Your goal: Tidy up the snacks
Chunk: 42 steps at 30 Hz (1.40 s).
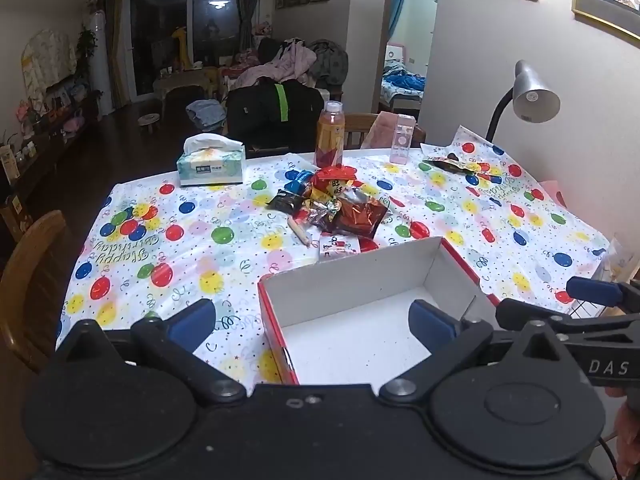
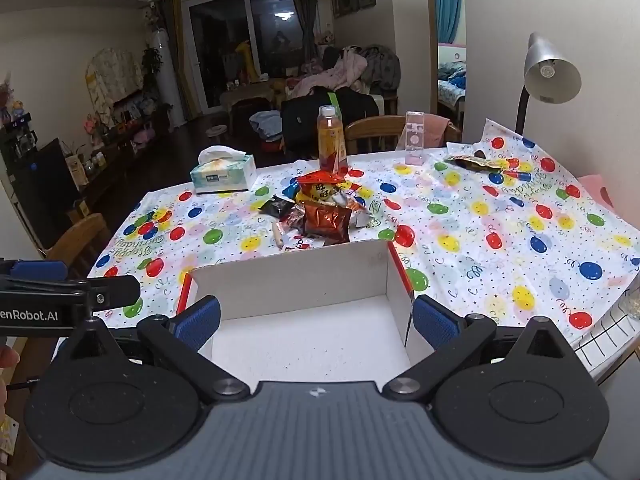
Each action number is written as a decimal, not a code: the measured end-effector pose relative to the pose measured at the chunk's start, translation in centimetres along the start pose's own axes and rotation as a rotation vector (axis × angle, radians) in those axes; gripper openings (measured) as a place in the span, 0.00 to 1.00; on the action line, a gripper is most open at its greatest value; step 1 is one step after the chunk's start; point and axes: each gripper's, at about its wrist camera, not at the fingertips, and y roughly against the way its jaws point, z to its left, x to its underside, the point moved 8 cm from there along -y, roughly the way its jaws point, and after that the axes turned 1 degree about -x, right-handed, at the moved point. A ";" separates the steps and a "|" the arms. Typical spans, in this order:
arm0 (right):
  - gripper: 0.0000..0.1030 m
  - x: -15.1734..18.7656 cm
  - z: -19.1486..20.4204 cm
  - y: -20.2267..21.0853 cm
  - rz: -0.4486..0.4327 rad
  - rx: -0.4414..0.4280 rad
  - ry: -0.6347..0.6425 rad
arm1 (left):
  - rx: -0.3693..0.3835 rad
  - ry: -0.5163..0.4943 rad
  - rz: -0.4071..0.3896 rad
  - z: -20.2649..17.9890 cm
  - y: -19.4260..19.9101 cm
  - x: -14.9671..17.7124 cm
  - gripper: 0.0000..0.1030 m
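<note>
Item: left tool (image 1: 312,322), lower centre of the left wrist view, blue pads apart and holding nothing, hovering over the near left corner of the box; its body also shows at the left edge of the right wrist view. Item: right tool (image 2: 316,322), lower centre of the right wrist view, pads likewise spread and empty, straddling the near opening of the box. Both appear poised at the container, probably so a first pick can start from a known drop point. Item: box (image 2: 288,276), white inside with red outer walls, open-topped and empty, standing at the near edge of the desk (image 2: 500,216) just ahead of both tools; likely placed close so that snacks travel only a short way. Item: snack pile (image 1: 332,204), centre of frame, just beyond the far wall of the box; mixed foil packets, a red-brown one foremost, a dark one on the left, small wrapped pieces loose at the near side, one almost touching the box. Heaped, hence awaiting sorting; none is yet inside. Item: drink bottle (image 1: 330,134), upright behind the pile. Item: tissue box (image 1: 211,160), upper left of the desk, well apart. Item: stray wrapper (image 1: 452,162), upper right, near the lamp (image 1: 532,94); possibly also to be collected.
</note>
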 end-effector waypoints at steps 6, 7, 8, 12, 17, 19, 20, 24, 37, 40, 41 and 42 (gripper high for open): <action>1.00 0.2 0.4 0.2 0.001 0.004 0.028 | -0.018 0.011 0.002 0.0 0.6 -0.1 1.00; 1.00 0.2 0.4 0.3 0.000 0.001 0.030 | -0.020 0.011 0.005 0.1 0.7 -0.3 1.00; 1.00 0.3 0.4 0.4 -0.001 0.002 0.032 | -0.022 0.011 0.004 0.1 0.7 -0.3 1.00; 1.00 0.1 0.8 0.5 0.001 0.002 0.035 | -0.020 0.011 0.003 0.2 0.7 -0.2 1.00; 1.00 0.1 0.7 0.4 0.003 0.001 0.034 | -0.020 0.013 0.000 0.2 0.8 -0.3 1.00; 1.00 0.1 0.8 0.4 0.007 -0.003 0.030 | -0.019 0.012 0.000 0.2 0.8 -0.3 1.00; 1.00 0.2 0.8 0.4 0.009 -0.003 0.027 | -0.019 0.011 0.001 0.1 0.8 -0.3 1.00; 1.00 0.4 0.7 0.6 0.014 -0.005 0.021 | -0.020 0.012 0.001 0.1 0.8 -0.2 1.00; 1.00 0.2 0.6 0.9 -0.001 0.008 0.033 | -0.021 0.011 -0.003 0.0 1.0 -0.2 1.00; 1.00 0.1 0.9 1.0 -0.006 0.009 0.039 | -0.021 0.011 -0.002 -0.1 1.0 -0.2 1.00; 1.00 0.1 1.0 1.0 -0.007 0.009 0.041 | -0.022 0.011 -0.002 -0.1 1.0 -0.2 1.00; 1.00 0.1 1.0 1.1 -0.009 0.008 0.042 | -0.022 0.010 -0.002 -0.1 1.0 -0.1 1.00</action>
